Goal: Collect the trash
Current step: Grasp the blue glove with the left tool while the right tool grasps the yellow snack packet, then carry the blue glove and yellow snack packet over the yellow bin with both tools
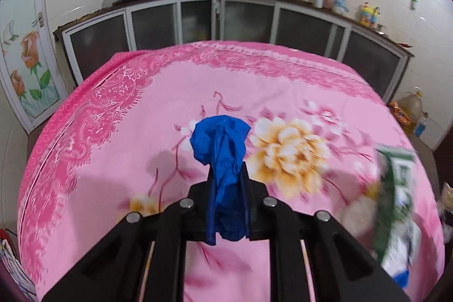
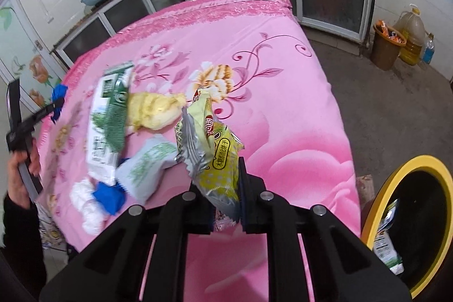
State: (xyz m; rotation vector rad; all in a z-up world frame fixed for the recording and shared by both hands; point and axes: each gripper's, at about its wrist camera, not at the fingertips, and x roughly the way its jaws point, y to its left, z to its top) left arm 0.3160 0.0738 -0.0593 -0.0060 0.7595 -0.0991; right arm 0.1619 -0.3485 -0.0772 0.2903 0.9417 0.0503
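The crumpled blue plastic scrap stood lengthwise up the centre of the left wrist view, its bunched end toward the top of the frame and its tail hanging below the fingertips. It sat pinched between the closed jaws of the left gripper, lifted off the pink flowered cloth covering the table.

In the right wrist view, the yellow-green foil snack wrapper ran from lower centre up toward the middle, tilted slightly left, its torn silver inside showing on the left edge. The right gripper was clamped on its lower end, holding it above the cloth.

On the cloth, left of centre, lay a green-and-white carton, a pale yellow crumpled bag, a white-green sachet, white tissue and another blue scrap. A yellow-rimmed black bin sat at lower right, a packet inside.
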